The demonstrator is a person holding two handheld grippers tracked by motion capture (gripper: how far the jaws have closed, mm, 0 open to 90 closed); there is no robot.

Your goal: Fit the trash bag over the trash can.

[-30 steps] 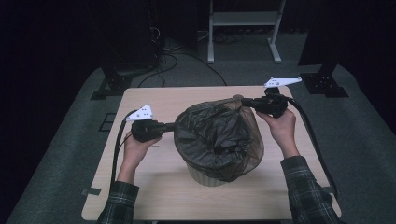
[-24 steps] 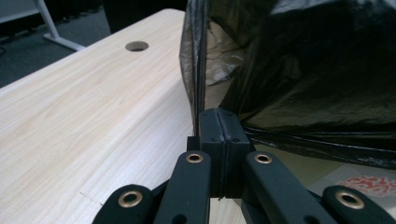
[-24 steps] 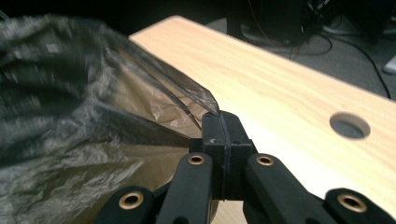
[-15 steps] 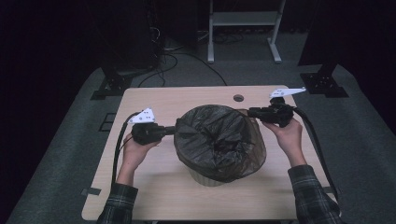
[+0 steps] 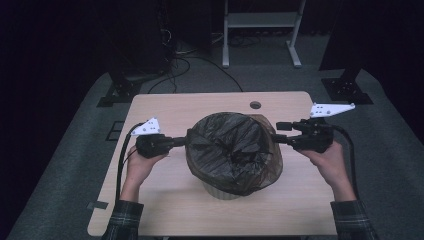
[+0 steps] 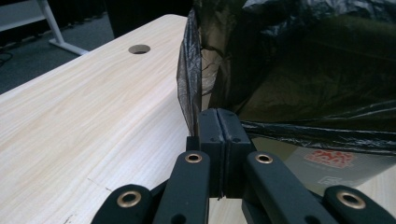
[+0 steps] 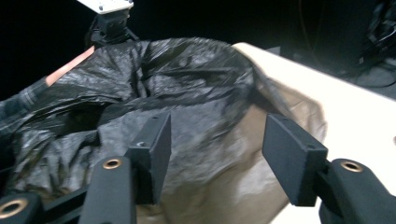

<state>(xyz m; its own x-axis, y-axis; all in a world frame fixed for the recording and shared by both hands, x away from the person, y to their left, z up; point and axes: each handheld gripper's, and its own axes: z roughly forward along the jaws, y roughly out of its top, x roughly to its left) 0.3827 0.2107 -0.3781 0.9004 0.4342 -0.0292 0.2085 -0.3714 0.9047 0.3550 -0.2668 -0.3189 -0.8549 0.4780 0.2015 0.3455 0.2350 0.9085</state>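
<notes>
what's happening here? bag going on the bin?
Looks like it. A person is fitting a black bag over a pale bin on the table. The left gripper is shut on the bag's edge at its left side. The right gripper has just been opening; its jaws stand apart at the bag's right side, with no film pinched between them. The bag drapes loosely over the bin's rim.

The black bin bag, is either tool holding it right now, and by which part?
The left tool is shut on the black bin bag, pinching its edge on the person's left side. The right tool has just been opening; its jaws stand apart, gripping nothing.
</notes>
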